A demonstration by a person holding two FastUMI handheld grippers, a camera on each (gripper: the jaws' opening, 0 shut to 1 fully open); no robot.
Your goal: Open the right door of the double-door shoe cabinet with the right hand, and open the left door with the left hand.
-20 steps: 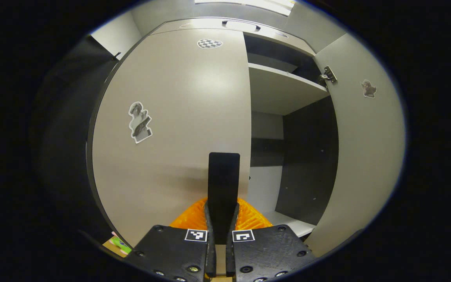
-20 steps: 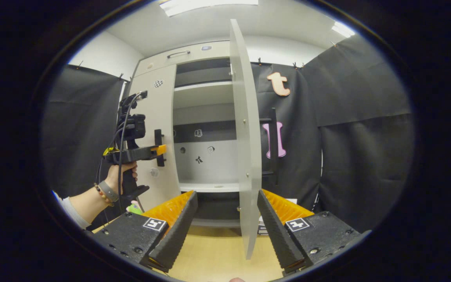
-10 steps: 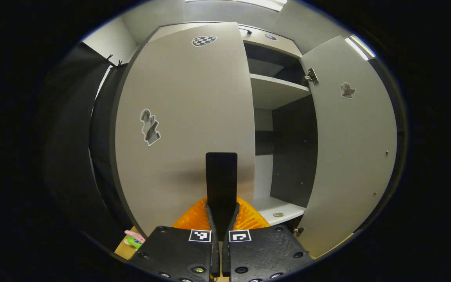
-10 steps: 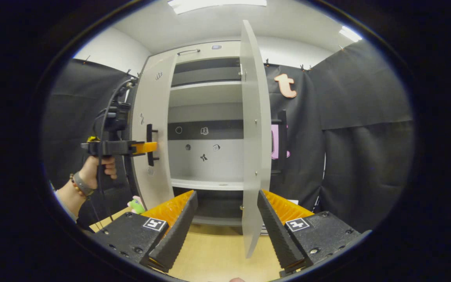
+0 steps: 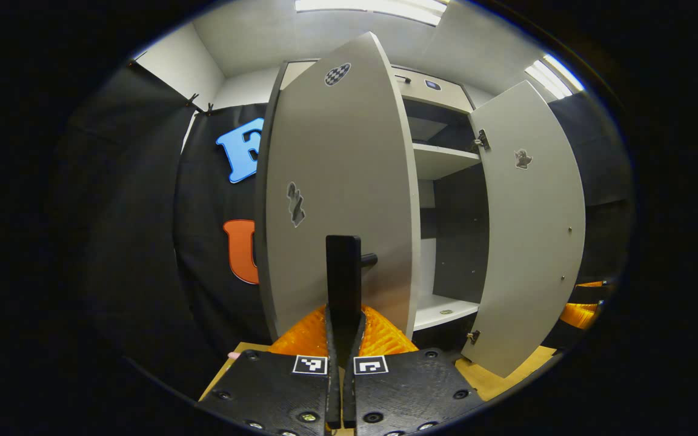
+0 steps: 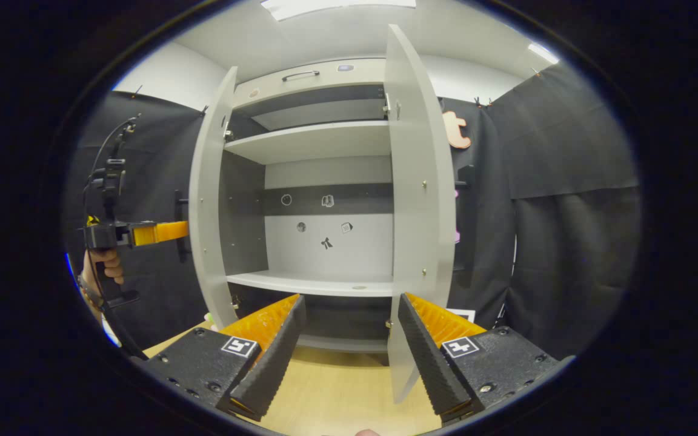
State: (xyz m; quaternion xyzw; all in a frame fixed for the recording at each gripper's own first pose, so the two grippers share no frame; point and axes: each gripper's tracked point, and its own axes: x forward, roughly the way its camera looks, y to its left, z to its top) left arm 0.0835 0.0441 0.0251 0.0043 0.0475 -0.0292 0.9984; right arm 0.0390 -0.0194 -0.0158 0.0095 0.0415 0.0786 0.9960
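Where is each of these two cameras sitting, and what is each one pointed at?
Left gripper view: rides the left gripper, up against the left door; its fingers clamp the door handle.
Right gripper view: rides the right gripper, standing back, facing the cabinet's shelves; its own fingers spread apart, plus the person's hand on the left gripper.
Shared: both open doors, including the right door.

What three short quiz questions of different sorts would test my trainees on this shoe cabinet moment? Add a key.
1. True or false: the left gripper is shut on the left door's handle.
2. Which is open wide, holding nothing: (a) left gripper, (b) right gripper?
3. Fill in: the left door and right door both stand ____.

Key: 1 true; 2 b; 3 open.
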